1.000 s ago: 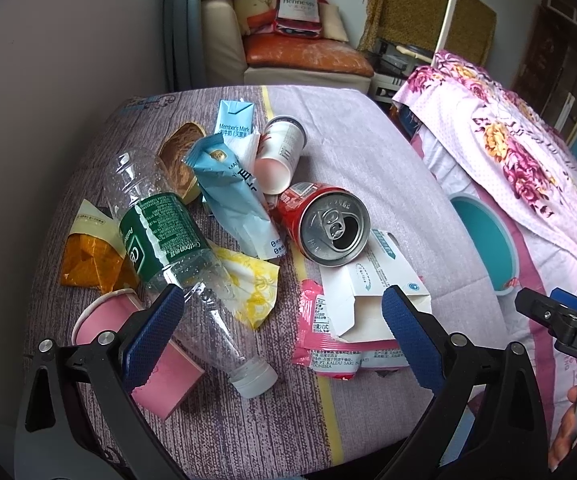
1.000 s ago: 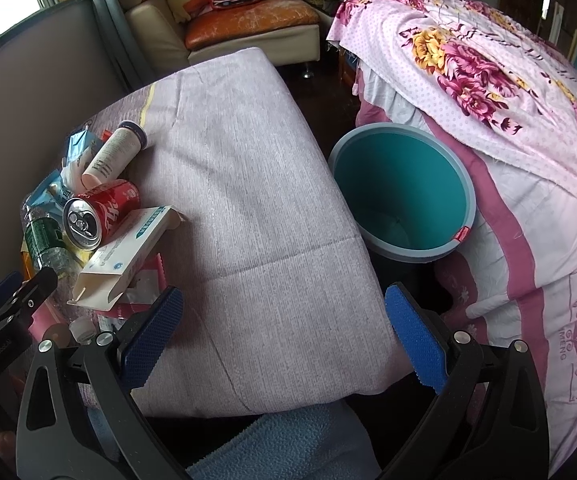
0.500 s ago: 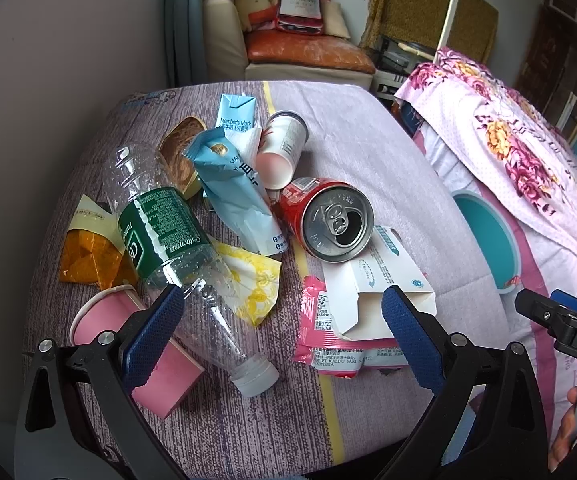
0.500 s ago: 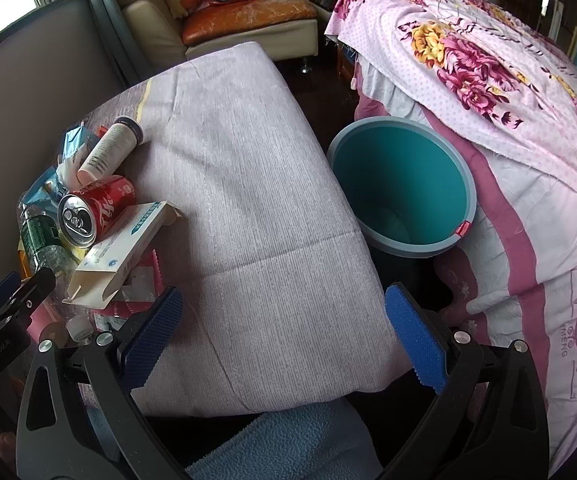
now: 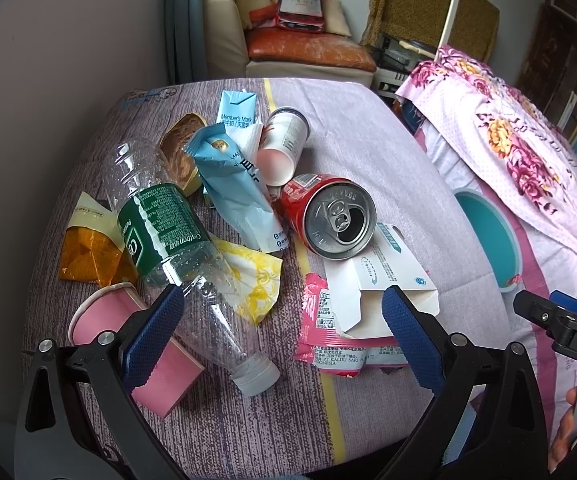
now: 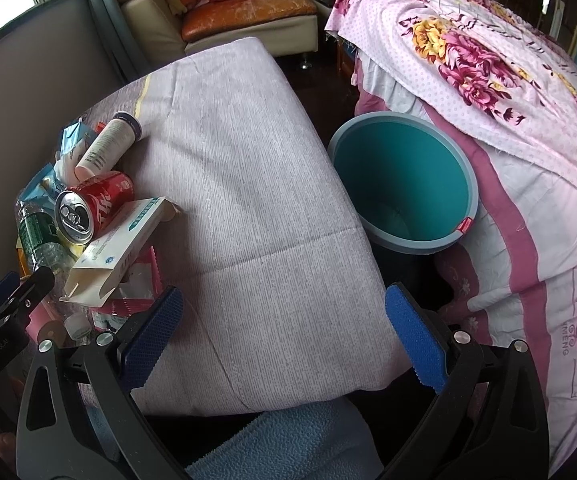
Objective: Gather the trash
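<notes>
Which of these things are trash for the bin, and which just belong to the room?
For the job: plastic bottle, red can, white carton, pink wrapper, pink paper cup, blue pouch, teal bin.

Lying about: floral bedspread, sofa, blue towel.

Home bedroom, floral bedspread (image 6: 488, 52), cushioned sofa (image 5: 308, 52), teal bin (image 6: 404, 184) beside cloth-covered table (image 6: 248, 160)
</notes>
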Demonstrator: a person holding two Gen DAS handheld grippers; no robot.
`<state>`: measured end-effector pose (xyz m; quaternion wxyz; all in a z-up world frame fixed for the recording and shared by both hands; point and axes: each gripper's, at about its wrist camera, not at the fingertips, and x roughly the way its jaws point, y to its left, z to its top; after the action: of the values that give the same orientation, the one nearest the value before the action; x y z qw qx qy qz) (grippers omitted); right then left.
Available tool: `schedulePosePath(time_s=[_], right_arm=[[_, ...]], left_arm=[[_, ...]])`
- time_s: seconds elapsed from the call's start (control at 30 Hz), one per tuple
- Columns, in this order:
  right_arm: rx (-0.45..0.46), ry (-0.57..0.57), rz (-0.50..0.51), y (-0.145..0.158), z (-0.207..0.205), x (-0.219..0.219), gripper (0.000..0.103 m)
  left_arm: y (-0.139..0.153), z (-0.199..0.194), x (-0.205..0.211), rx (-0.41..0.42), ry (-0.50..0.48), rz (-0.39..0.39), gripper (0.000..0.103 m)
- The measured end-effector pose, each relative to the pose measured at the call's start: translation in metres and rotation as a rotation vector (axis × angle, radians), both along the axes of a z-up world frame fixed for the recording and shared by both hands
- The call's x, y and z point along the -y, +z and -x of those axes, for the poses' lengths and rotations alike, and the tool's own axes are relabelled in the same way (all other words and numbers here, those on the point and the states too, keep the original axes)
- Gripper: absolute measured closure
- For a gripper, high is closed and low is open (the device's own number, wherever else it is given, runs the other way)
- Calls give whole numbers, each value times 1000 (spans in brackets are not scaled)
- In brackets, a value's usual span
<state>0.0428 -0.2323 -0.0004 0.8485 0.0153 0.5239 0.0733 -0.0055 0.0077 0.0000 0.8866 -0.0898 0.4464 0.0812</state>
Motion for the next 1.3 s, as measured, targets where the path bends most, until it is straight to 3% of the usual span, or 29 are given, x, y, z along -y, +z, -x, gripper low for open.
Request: schedulePosePath(time_s=[0.77,0.97,1.3], right_arm=[[-45,32,-20,-6,-3,-11,6],[-79,76,-32,-7,-7,-25,6],[-78,172,-62,-2,-8,-52,6]], left_arm=[[0,8,-8,-12,31,18,4],[1,28,-37,-52,105,35,4],[-15,68,-99,-110,339,149,4]])
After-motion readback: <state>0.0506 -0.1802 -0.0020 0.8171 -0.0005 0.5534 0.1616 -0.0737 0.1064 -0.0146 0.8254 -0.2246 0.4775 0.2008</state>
